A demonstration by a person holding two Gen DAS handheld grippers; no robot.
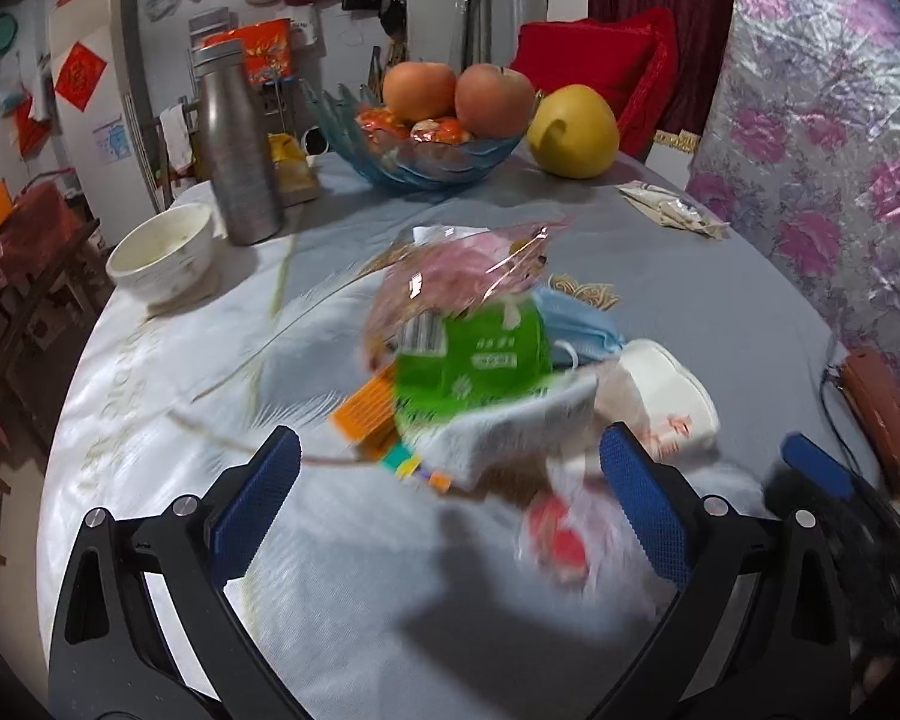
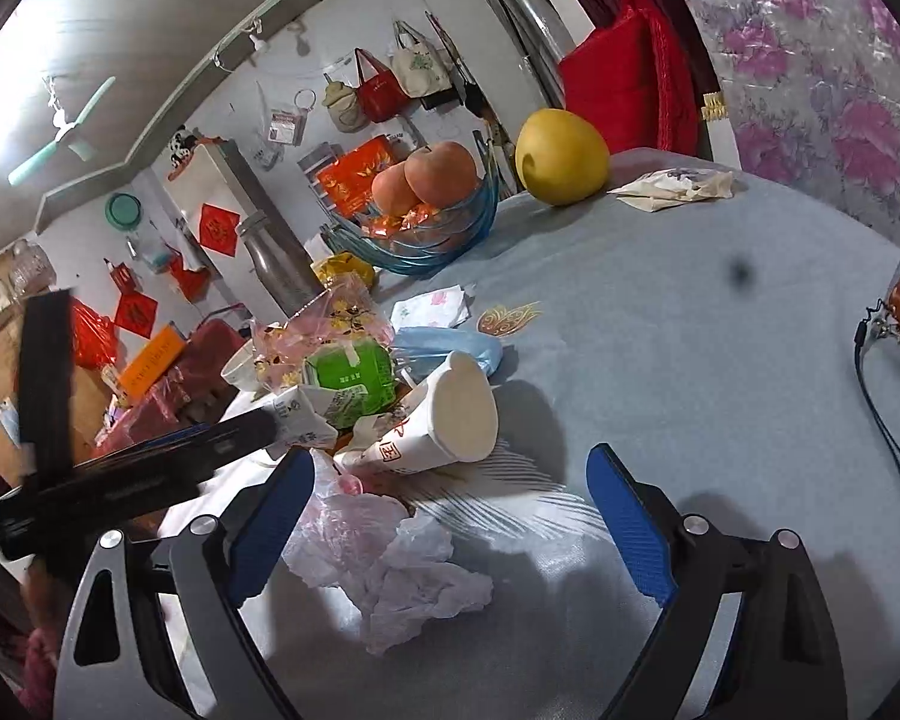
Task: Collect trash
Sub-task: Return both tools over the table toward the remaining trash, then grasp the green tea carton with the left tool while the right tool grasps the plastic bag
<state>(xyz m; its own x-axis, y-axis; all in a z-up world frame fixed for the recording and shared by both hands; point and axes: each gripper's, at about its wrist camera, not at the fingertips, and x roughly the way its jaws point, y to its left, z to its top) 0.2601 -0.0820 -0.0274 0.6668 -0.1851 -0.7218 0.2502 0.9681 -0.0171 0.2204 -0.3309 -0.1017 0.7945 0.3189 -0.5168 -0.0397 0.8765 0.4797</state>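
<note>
On my left wrist view, the left gripper (image 1: 450,498) hangs over the table (image 1: 720,312) with its blue pads (image 1: 255,498) spread wide and nothing between them. Just ahead, at twelve o'clock, I see the trash heap: a green carton (image 1: 480,360) in the middle, a pink cellophane wrapper (image 1: 468,264) behind it, a blue face mask (image 1: 576,324) at its one o'clock, and a white paper cup (image 1: 666,396) lying on its side at two o'clock. The heap is blurred, so finer details escape me. At ten o'clock sits a white bowl (image 1: 162,252), with a metal bottle (image 1: 234,144) beyond it. At twelve, far back, a blue glass fruit bowl (image 1: 426,162) holds apples, with a yellow pomelo (image 1: 573,132) just beside it.

On my right wrist view, the right gripper (image 2: 450,516) is also spread apart and holds nothing. A crumpled plastic bag (image 2: 402,570) lies on the cloth between its fingers, nearer the left pad; I cannot tell whether it touches. The paper cup (image 2: 444,420) lies tilted at twelve o'clock, with the green carton (image 2: 348,378) at eleven. The other tool's black arm (image 2: 138,474) crosses in at nine o'clock. An empty sachet (image 2: 672,186) lies apart at one o'clock, near the pomelo (image 2: 561,156).
</note>
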